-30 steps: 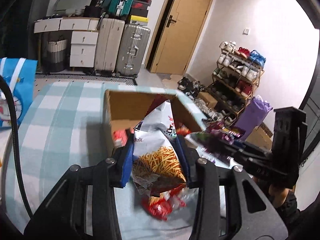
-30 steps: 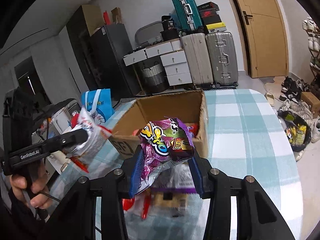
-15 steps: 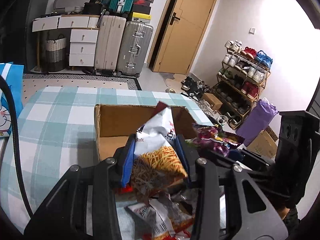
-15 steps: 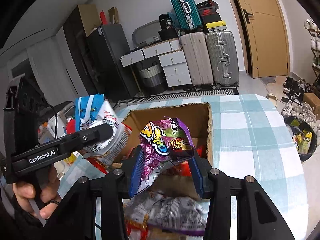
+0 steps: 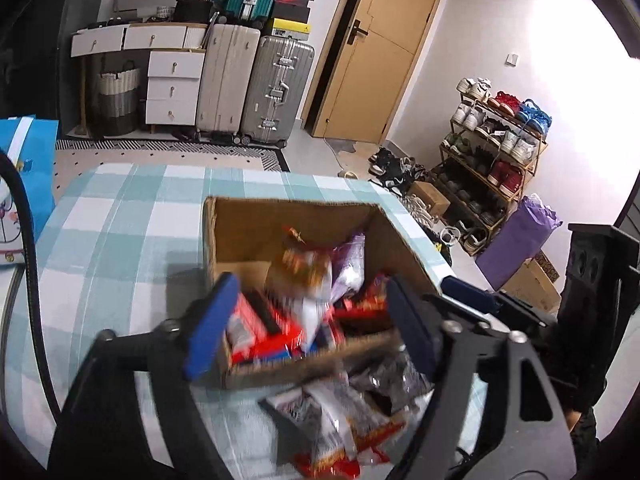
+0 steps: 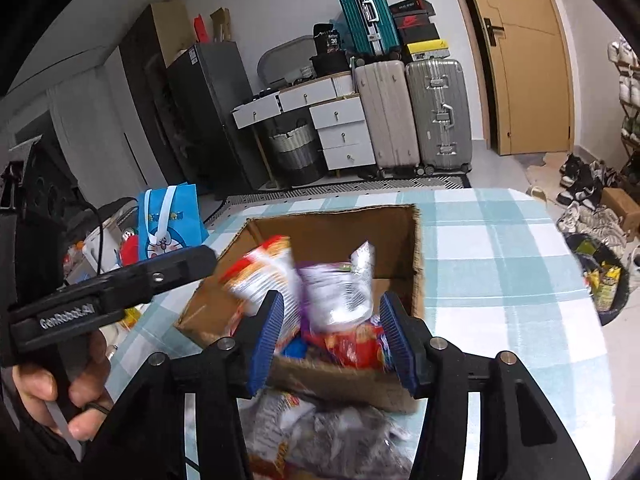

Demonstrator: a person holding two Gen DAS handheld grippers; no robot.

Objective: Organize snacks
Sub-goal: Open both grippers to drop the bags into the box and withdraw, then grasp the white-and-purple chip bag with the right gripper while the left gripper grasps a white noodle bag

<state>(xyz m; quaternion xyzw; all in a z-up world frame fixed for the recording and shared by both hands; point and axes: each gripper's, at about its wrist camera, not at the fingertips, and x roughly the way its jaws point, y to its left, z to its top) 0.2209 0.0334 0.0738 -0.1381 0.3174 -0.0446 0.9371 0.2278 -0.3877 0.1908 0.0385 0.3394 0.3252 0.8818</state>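
Hovering over the cardboard box (image 5: 256,228), left tongs (image 5: 308,320) just sprung wide, right tongs (image 6: 330,332) just parting, both empty, snack bags (image 6: 332,288) dropping free.

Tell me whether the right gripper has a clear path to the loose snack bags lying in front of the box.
Probably yes. The right gripper, jaws just opened and empty, hangs over the cardboard box's near wall; the loose snack bags lie uncovered just below, on the near side.
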